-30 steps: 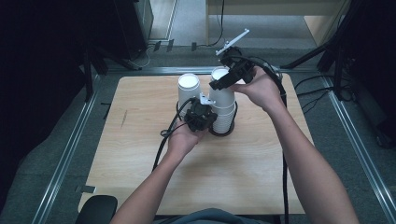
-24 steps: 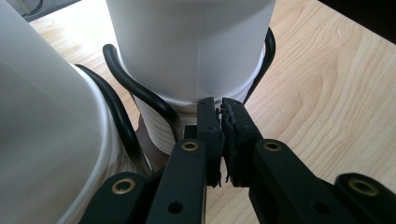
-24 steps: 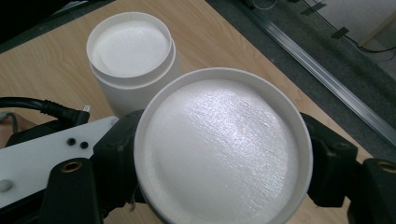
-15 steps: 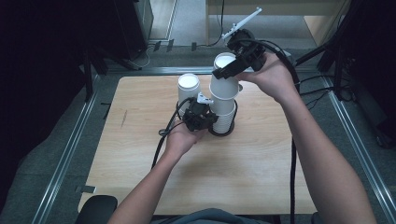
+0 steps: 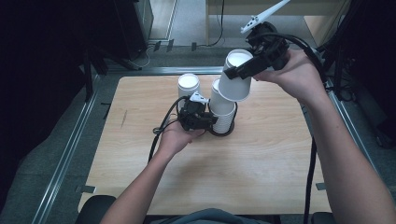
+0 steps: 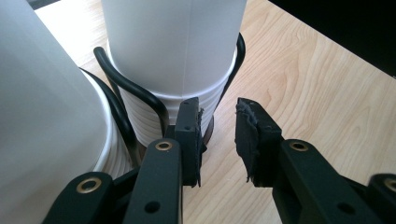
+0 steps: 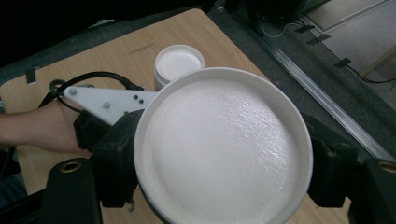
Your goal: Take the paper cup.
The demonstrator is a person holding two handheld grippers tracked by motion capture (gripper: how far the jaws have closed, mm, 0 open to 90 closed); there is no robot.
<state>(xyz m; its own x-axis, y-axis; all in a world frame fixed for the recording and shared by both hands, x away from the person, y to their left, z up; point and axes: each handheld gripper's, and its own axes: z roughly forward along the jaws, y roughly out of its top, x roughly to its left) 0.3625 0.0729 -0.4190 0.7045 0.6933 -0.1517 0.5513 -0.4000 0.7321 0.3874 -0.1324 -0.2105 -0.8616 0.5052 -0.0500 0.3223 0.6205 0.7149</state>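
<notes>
Right gripper [image 5: 239, 71] with paper cup [image 5: 235, 77] — above light wooden table [image 5: 261, 158], dark room.

High view looks down on the worktop [image 5: 261, 163] from above. Left gripper view sits close by the stack [image 6: 177, 60]; right gripper view looks down, sharing that worktop.

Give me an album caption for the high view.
Right gripper lifts a white paper cup off the cup stack while the left gripper opens beside its base.

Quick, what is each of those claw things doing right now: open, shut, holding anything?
Left gripper: open, jaws just been opening, nothing between them, beside the cup stack.
Right gripper: shut on a lifted white paper cup.
</notes>
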